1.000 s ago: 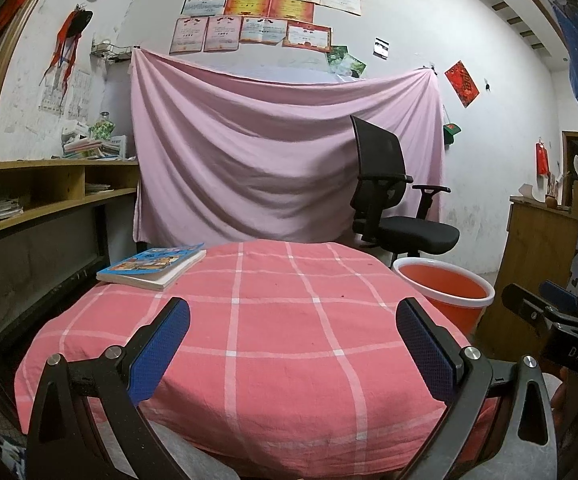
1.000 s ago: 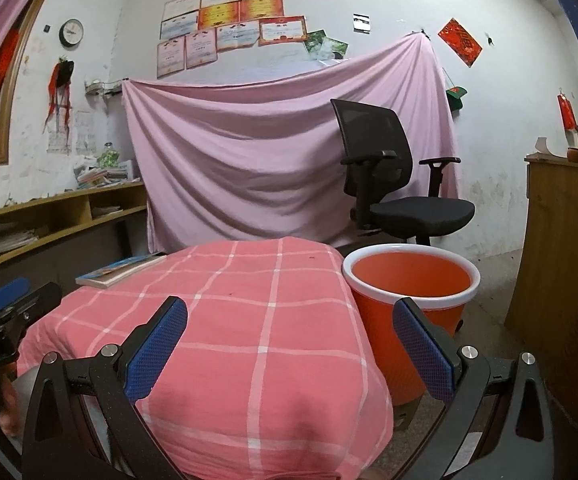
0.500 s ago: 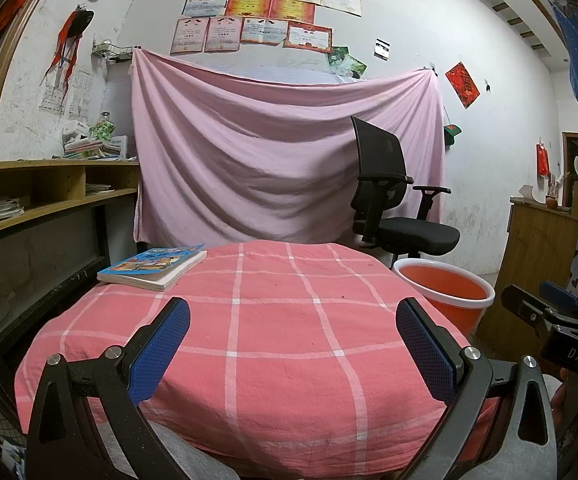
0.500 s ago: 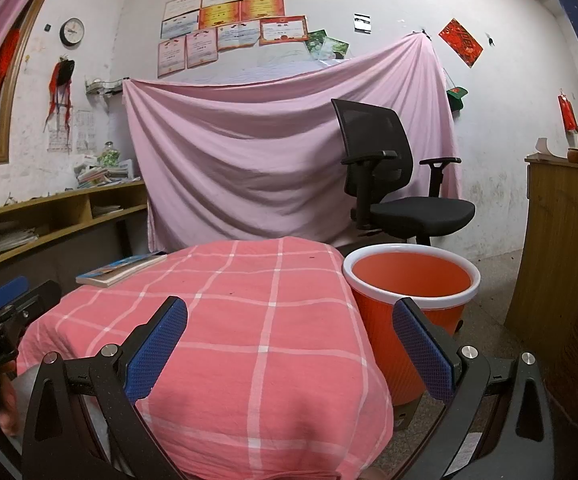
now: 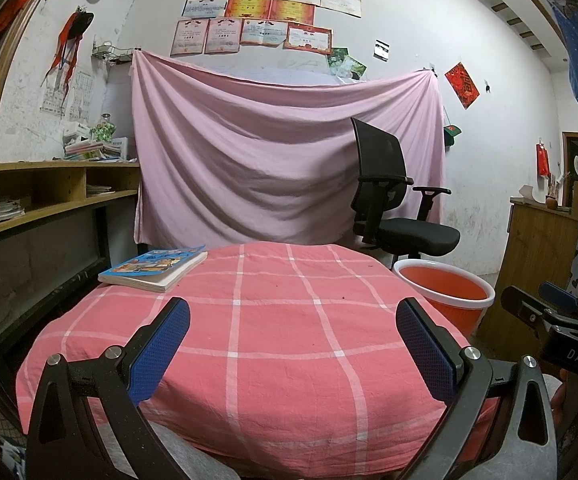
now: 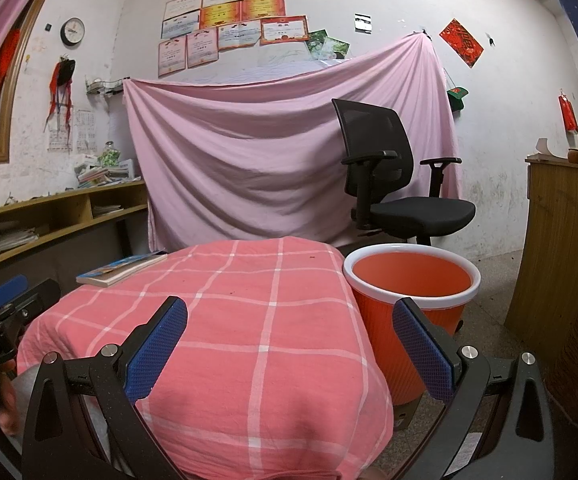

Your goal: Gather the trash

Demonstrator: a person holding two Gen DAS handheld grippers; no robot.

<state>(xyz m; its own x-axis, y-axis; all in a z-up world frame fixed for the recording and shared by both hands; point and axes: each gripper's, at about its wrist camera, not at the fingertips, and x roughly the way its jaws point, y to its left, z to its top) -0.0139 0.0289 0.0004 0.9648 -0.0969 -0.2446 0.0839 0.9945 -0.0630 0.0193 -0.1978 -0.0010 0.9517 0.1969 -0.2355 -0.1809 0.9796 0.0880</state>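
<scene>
In the left view, our left gripper (image 5: 293,344) hangs over the near edge of the worktop (image 5: 273,320), fingers spread wide and empty; no trash shows, only a book (image 5: 155,268) far left. In the right view, our right gripper (image 6: 289,344) is likewise wide and empty, and the bucket (image 6: 411,300) stands just right of the worktop, likely placed to receive trash.

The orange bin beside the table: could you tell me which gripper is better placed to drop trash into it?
Probably the right. The orange bin sits directly ahead of the right gripper, near its right finger, while from the left gripper it lies far right beyond the table. Both are open and empty.
</scene>
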